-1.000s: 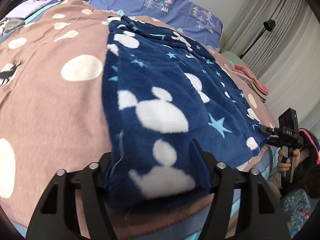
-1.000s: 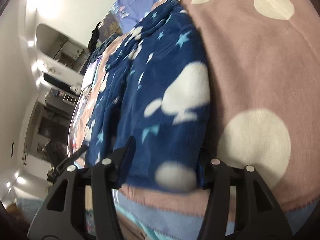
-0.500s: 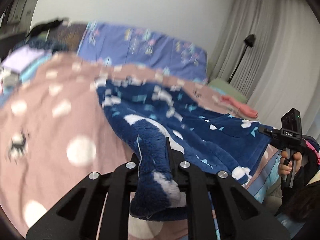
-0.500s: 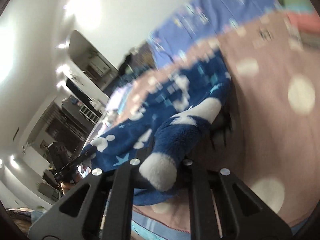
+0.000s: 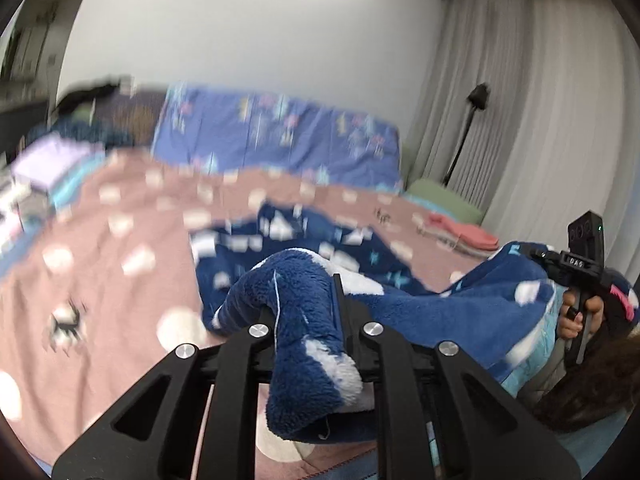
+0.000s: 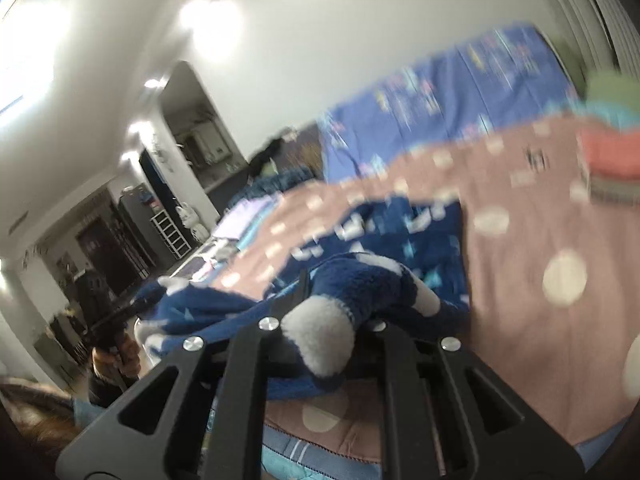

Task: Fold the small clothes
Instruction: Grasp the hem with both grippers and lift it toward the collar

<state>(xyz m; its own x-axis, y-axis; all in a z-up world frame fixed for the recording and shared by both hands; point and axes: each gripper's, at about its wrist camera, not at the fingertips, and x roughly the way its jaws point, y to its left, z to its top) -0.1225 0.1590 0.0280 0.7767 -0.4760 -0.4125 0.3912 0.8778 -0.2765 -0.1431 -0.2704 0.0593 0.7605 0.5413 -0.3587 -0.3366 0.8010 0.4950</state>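
Left wrist view: left tool point(image 5: 308, 320) clamped on navy fleece garment point(image 5: 440, 308); right tool point(image 6: 320, 320) likewise clamped on its other corner. Garment's far end lies on bed point(image 5: 120, 272). Advise carrying both corners level, forward together.

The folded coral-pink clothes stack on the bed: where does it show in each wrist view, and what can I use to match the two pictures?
Left wrist view: the coral-pink stack lies at right of centre, on the far edge of the pink spotted bedspread, before the curtains.
Right wrist view: it sits at the right edge, upper half, blurred.
Shared landmark: the purple-blue pillow at the bed's head.
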